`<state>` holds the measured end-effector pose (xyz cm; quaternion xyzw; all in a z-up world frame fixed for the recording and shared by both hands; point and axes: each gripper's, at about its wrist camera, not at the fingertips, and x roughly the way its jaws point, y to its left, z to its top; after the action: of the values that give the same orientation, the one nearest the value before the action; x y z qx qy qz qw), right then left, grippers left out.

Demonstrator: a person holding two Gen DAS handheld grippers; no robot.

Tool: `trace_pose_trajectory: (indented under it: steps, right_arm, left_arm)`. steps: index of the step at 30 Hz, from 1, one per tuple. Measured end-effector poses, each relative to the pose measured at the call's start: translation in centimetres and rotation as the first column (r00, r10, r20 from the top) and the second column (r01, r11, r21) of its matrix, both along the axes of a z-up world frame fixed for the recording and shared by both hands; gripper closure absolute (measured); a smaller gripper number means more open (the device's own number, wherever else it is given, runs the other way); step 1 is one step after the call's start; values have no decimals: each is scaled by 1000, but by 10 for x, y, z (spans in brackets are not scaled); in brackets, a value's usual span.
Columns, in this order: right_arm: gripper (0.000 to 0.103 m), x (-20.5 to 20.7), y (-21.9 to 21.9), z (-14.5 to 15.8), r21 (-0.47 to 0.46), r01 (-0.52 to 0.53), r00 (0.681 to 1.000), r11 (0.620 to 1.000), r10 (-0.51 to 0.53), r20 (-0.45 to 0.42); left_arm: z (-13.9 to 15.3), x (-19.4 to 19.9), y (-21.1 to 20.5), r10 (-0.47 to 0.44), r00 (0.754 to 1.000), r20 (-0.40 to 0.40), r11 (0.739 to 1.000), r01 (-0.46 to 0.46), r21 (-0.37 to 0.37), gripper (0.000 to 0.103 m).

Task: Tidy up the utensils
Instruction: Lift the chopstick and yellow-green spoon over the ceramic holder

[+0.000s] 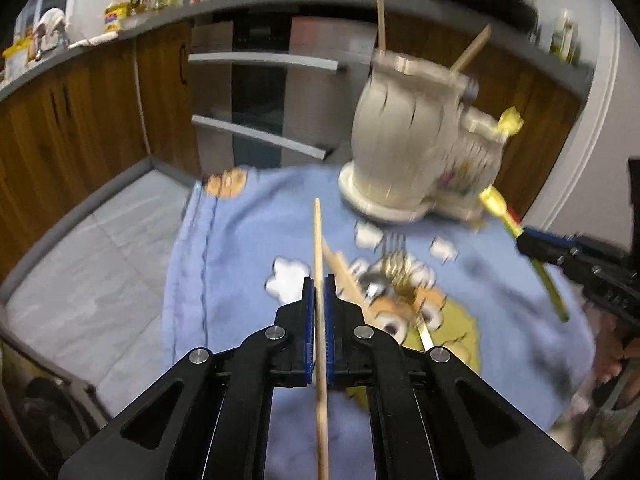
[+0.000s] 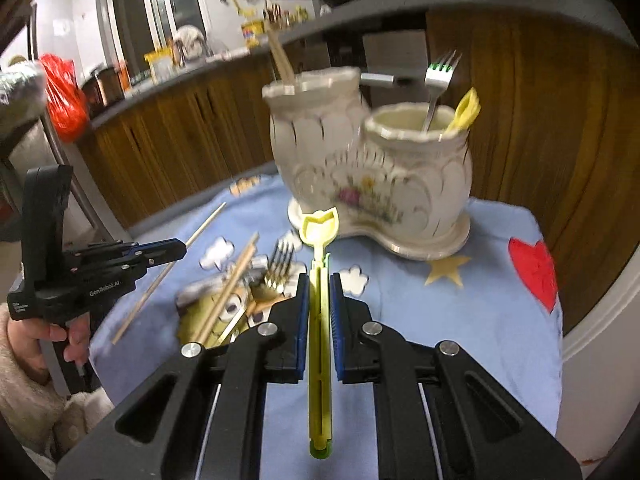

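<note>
Left wrist view: my left gripper [image 1: 319, 286] clamped a chopstick [image 1: 319, 240], right gripper [image 2: 319, 286] pinched a yellow stick [image 2: 320, 276]; the holder [image 2: 372, 168] stood at twelve o'clock, so I judged each needed lifting upright over its own compartment.

One brand could be read: white lettering "GenRobot.AI" stood on the black side of the left gripper [image 2: 176, 249], as seen in the right wrist view. A small white label in several short lines sat lower on the same gripper's handle [image 2: 18, 307], beside the hand, but it was too small and blurred to read. The packets and bottles [image 1: 116, 12] on the far kitchen counter carried coloured printing that was too blurred to make out in either view. The floral vase-shaped utensil holder [image 2: 372, 176] bore painted flowers but no lettering.
</note>
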<state>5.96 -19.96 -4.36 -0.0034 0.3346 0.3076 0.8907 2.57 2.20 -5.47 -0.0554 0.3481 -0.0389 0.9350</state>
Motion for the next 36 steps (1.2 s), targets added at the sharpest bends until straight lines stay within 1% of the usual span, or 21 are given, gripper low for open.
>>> trace_pose_trajectory:
  steps: [2, 4, 6, 8, 10, 12, 16, 17, 18, 21, 23, 26, 30, 31, 34, 36]
  right_arm:
    - [93, 0, -2, 7, 37, 6, 999, 999, -7, 31]
    - [93, 0, -8, 16, 82, 12, 998, 997, -16, 57]
    - [93, -1, -12, 25, 122, 20, 995, 992, -32, 97]
    - [93, 2, -18, 34, 155, 26, 989, 988, -48, 139]
    - [93, 7, -21, 47, 192, 39, 981, 981, -74, 179]
    - [93, 20, -27, 62, 244, 46, 975, 969, -97, 201]
    - [93, 52, -37, 80, 330, 83, 973, 940, -149, 178]
    - [93, 61, -39, 82, 352, 97, 972, 931, -165, 169]
    - [93, 70, -41, 84, 370, 109, 970, 923, -180, 165]
    - [93, 90, -40, 87, 396, 136, 963, 908, -215, 162]
    - [93, 103, -39, 85, 408, 142, 965, 902, -219, 146]
    - [93, 116, -35, 83, 412, 145, 963, 900, -224, 151]
    - [93, 129, -29, 73, 403, 150, 963, 903, -227, 148]
    - [93, 130, -27, 69, 397, 152, 963, 905, -226, 147]
    - [93, 131, -22, 60, 375, 149, 963, 915, -221, 155]
    - [93, 131, -20, 55, 366, 147, 962, 919, -219, 164]
  left_arm:
    - [14, -5, 2, -6, 996, 88, 999, 9, -32, 98]
    - [27, -11, 3, -3, 984, 179, 998, 14, -62, 98]
    - [34, -10, 2, 11, 975, 223, 998, 5, -70, 98]
    - [46, -6, 3, 19, 959, 282, 995, 9, -100, 98]
    - [63, 1, 1, 17, 936, 353, 991, 30, -127, 98]
    - [83, 11, -7, 6, 911, 412, 990, 52, -129, 98]
    - [113, 37, -21, -30, 872, 489, 985, 109, -134, 98]
    - [121, 47, -25, -37, 858, 512, 982, 126, -141, 98]
    - [125, 52, -26, -41, 853, 520, 980, 137, -147, 98]
    - [134, 73, -31, -41, 827, 561, 969, 169, -179, 98]
    - [137, 83, -36, -41, 814, 579, 968, 177, -179, 98]
    - [139, 103, -42, -41, 799, 600, 971, 175, -166, 98]
    - [134, 126, -46, -37, 797, 603, 975, 162, -155, 98]
    - [132, 129, -48, -36, 795, 606, 979, 150, -138, 98]
    - [126, 135, -53, -43, 782, 622, 985, 136, -103, 98]
    - [123, 138, -53, -43, 772, 634, 987, 132, -93, 98]
